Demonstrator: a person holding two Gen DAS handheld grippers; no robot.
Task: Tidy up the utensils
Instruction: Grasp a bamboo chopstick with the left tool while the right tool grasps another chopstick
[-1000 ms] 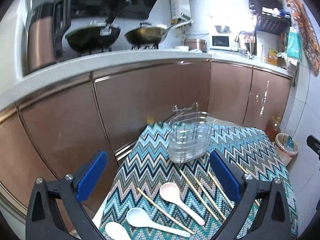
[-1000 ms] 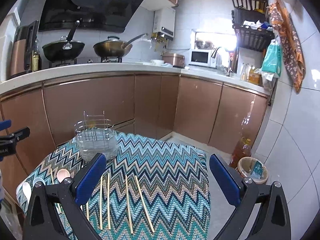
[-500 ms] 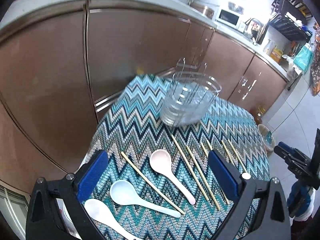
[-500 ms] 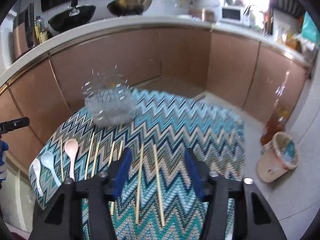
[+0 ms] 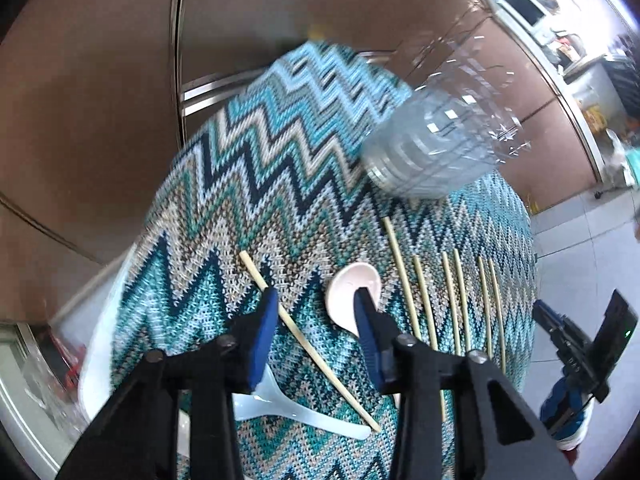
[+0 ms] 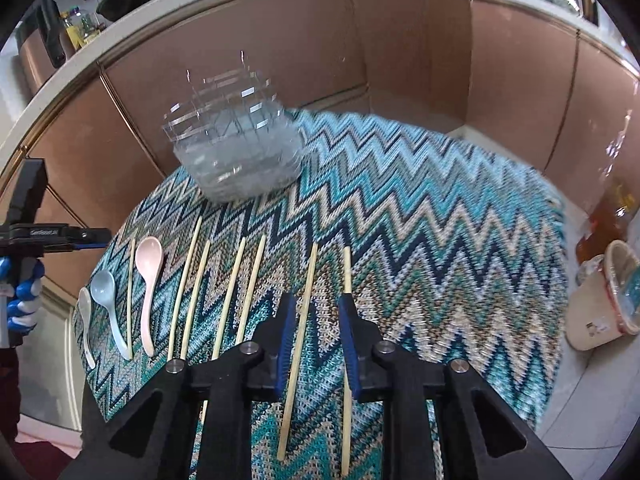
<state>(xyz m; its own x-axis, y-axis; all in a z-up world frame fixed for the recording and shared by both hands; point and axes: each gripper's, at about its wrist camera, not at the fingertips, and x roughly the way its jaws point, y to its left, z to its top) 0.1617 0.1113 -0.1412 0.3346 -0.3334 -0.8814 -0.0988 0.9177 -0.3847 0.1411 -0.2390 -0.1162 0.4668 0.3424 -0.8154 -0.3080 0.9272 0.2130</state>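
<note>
Chopsticks and spoons lie in a row on a zigzag cloth [image 6: 420, 216]. A clear utensil holder [image 6: 236, 152] stands at the far side; it also shows in the left wrist view [image 5: 436, 148]. My left gripper [image 5: 316, 312] is partly open low over the cloth, its jaws on either side of one chopstick [image 5: 308, 344], with the pink spoon [image 5: 352, 292] just right of it and a pale blue spoon [image 5: 304, 412] below. My right gripper [image 6: 316, 320] is partly open, its jaws on either side of a chopstick [image 6: 300, 344]; another chopstick [image 6: 347, 268] lies at its right jaw.
Brown kitchen cabinets [image 6: 420, 48] stand behind the table. A bin [image 6: 608, 296] sits on the tiled floor to the right. More chopsticks [image 6: 224, 292], a pink spoon [image 6: 147, 280], a blue spoon [image 6: 106, 300] and a white spoon [image 6: 85, 312] lie left of my right gripper.
Both grippers have dropped toward the cloth and narrowed their jaws. The left now brackets a chopstick beside the pink spoon; the right brackets a chopstick near the right end of the row.
</note>
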